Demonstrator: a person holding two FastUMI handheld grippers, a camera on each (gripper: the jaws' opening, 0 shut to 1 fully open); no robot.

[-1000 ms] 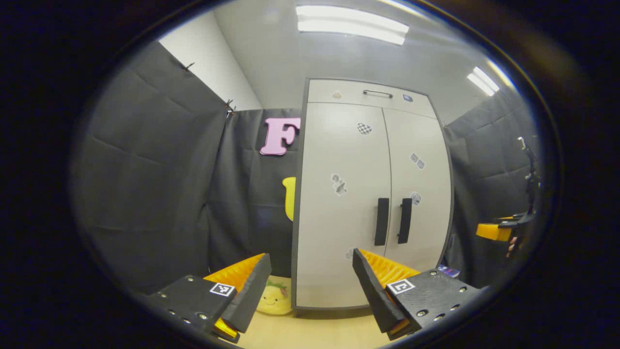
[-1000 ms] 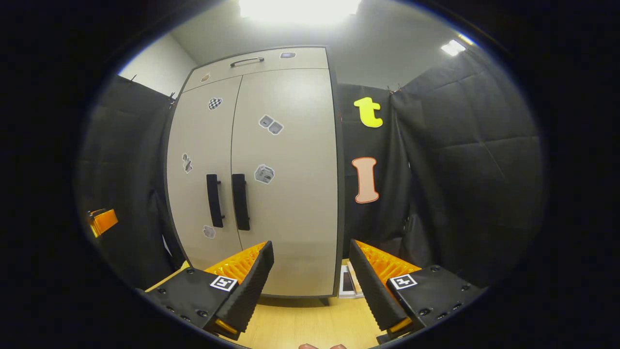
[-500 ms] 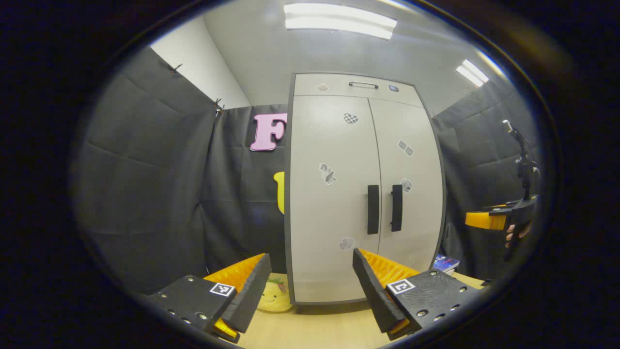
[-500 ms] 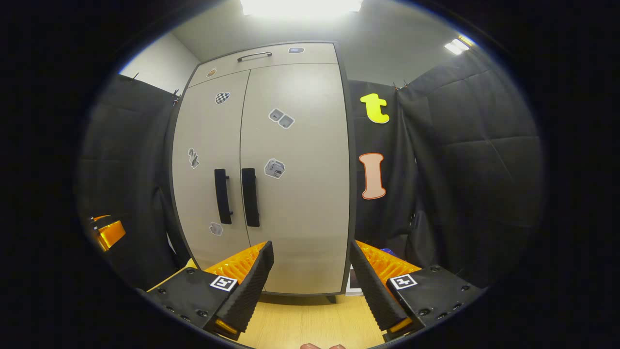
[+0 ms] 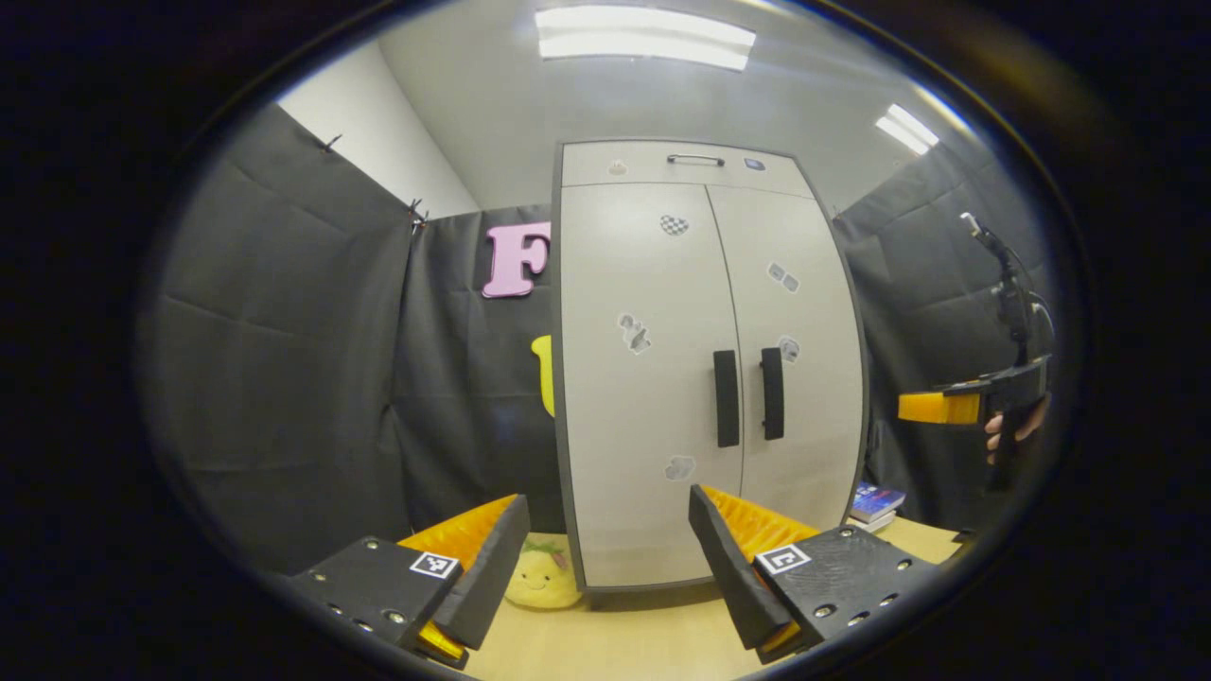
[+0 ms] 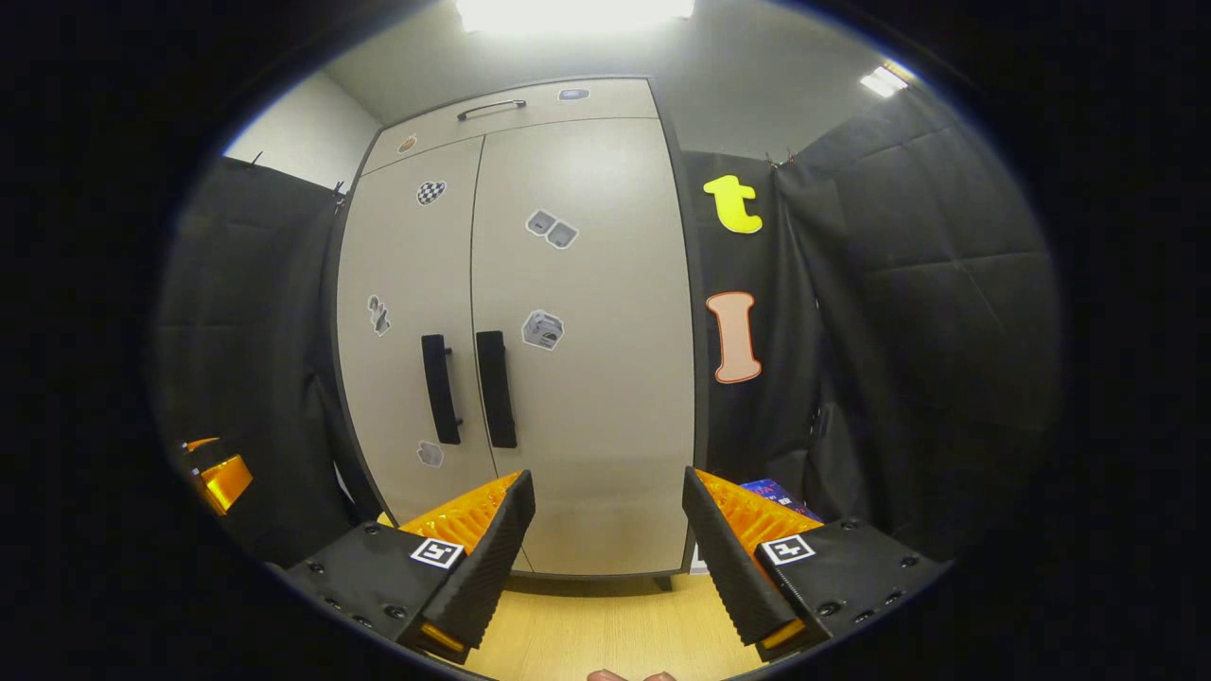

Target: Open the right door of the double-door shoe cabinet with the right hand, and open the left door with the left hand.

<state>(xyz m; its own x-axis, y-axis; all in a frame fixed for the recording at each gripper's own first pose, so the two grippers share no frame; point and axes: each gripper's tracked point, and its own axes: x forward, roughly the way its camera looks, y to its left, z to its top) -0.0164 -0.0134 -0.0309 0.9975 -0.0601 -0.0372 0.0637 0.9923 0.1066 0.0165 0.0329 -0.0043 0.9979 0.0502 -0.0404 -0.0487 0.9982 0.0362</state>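
Note:
A pale grey double-door shoe cabinet point(image 5: 643, 397) point(image 6: 577, 378) stands ahead with both doors closed. Two black vertical handles flank the centre seam: the left door's handle point(image 5: 726, 398) point(image 6: 441, 389) and the right door's handle point(image 5: 772, 393) point(image 6: 496, 389). My left gripper point(image 5: 608, 528) is open, some way short of the cabinet's lower left. My right gripper point(image 6: 607, 501) is open too, low before the right door, well short of it. In the left gripper view the right gripper point(image 5: 956, 407) appears at the far right, held by a hand point(image 5: 1012, 435).
A narrow top panel with a handle point(image 5: 695, 160) caps the cabinet. A yellow plush toy point(image 5: 541, 579) lies on the wooden floor point(image 5: 615, 643) left of the cabinet; books point(image 5: 872, 501) lie at its right. Black cloth walls close in on both sides.
Both views have drifted slightly, with the cabinet sitting lower and nearer the middle of each. Both grippers stay open and the doors remain closed.

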